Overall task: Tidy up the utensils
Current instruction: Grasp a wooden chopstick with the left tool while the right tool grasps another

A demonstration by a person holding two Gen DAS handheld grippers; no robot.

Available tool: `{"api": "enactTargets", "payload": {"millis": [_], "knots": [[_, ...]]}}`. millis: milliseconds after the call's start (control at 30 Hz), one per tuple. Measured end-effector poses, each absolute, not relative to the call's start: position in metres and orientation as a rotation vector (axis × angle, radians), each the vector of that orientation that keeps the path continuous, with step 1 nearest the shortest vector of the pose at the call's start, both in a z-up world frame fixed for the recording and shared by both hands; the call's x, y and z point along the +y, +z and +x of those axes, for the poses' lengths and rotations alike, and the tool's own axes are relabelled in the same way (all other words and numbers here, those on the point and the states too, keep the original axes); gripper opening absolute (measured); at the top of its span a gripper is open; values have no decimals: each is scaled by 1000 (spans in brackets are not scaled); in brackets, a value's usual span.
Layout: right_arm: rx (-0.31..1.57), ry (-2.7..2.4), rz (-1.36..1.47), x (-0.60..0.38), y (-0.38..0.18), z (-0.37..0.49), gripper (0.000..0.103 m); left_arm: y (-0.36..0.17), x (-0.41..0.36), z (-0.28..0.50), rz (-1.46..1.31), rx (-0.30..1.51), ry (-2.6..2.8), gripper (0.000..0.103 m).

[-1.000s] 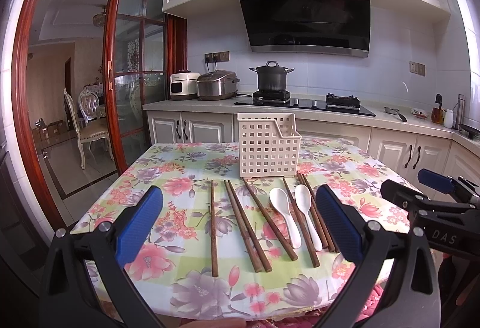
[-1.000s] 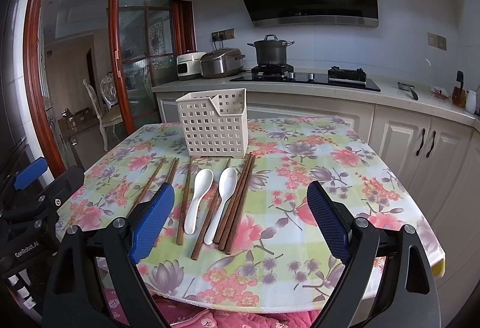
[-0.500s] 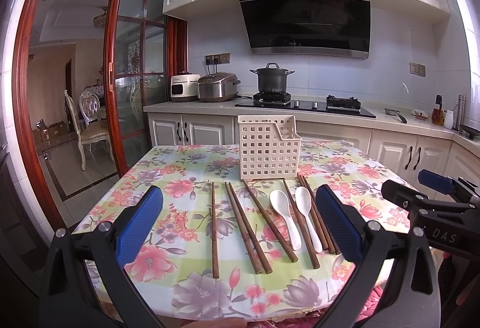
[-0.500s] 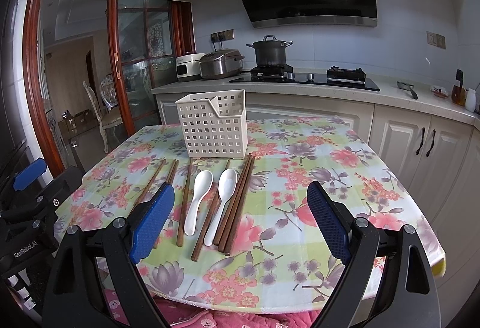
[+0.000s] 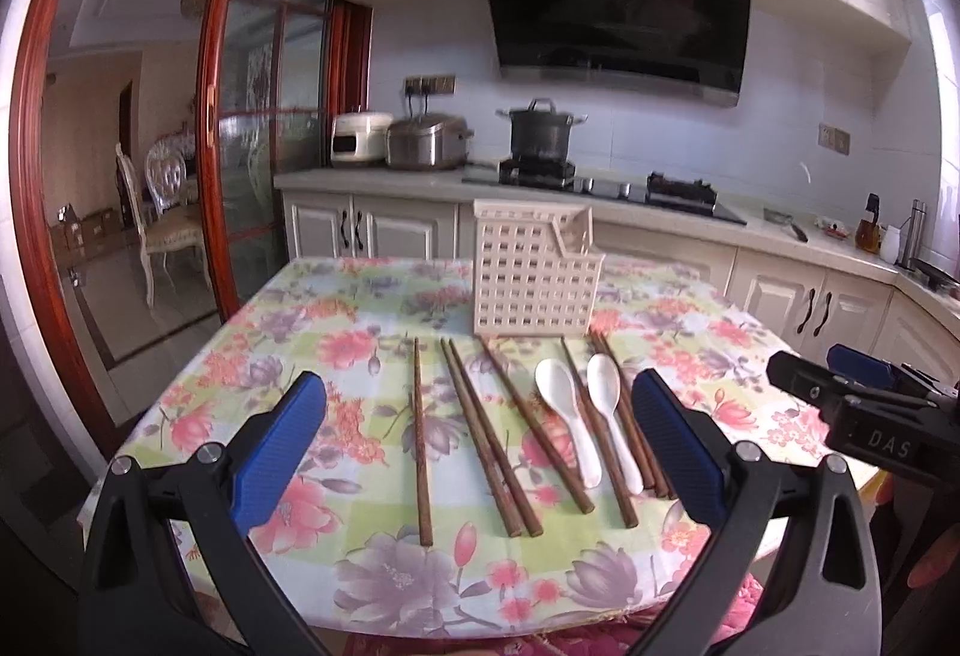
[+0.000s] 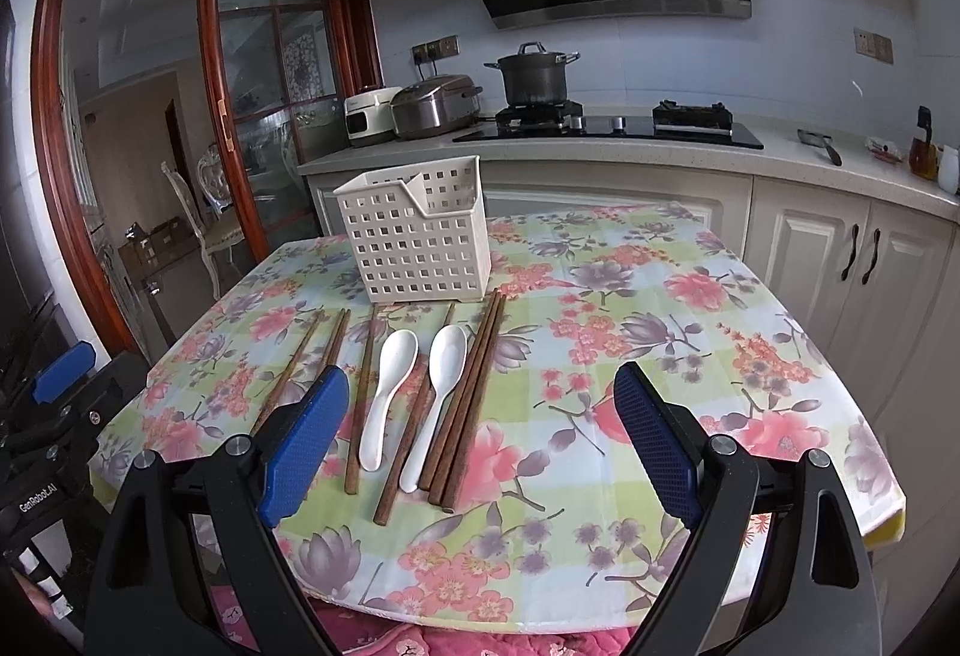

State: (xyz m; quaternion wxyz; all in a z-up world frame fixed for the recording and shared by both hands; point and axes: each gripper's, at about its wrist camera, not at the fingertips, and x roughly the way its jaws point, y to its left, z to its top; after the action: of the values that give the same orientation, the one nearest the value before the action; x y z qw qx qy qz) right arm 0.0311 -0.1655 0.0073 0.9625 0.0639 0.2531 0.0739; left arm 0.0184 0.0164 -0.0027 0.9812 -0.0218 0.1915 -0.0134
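A cream perforated utensil basket (image 5: 534, 272) (image 6: 417, 236) stands upright on the floral table. In front of it lie several brown wooden chopsticks (image 5: 489, 428) (image 6: 465, 398) and two white ceramic spoons (image 5: 570, 416) (image 6: 387, 392), all flat and pointing toward the basket. My left gripper (image 5: 480, 440) hovers open over the near edge, with nothing between its blue pads. My right gripper (image 6: 480, 434) is open too, empty, above the near right part of the table. Each gripper shows at the side of the other's view.
The floral tablecloth (image 5: 300, 356) (image 6: 690, 356) covers a table with rounded corners. Behind it runs a kitchen counter (image 6: 660, 146) with a pot, rice cookers and a hob. A glass sliding door (image 5: 258, 116) and a chair stand at the left.
Both views have crept slightly closer to the table. The utensils and basket have not moved. Both grippers stay open.
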Motion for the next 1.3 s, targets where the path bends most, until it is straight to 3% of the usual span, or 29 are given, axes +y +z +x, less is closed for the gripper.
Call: {"api": "enactTargets", "payload": {"millis": [567, 667, 1033, 1300], "knots": [[791, 159, 157, -166, -46, 150, 84, -39, 59, 123, -51, 632, -18, 98], [824, 164, 159, -163, -53, 169, 80, -52, 74, 156, -100, 737, -39, 98], [916, 161, 183, -166, -70, 222, 45, -90, 90, 233, -116, 936, 29, 97], [948, 168, 148, -154, -77, 248, 32, -101, 96, 264, -84, 992, 68, 76]]}}
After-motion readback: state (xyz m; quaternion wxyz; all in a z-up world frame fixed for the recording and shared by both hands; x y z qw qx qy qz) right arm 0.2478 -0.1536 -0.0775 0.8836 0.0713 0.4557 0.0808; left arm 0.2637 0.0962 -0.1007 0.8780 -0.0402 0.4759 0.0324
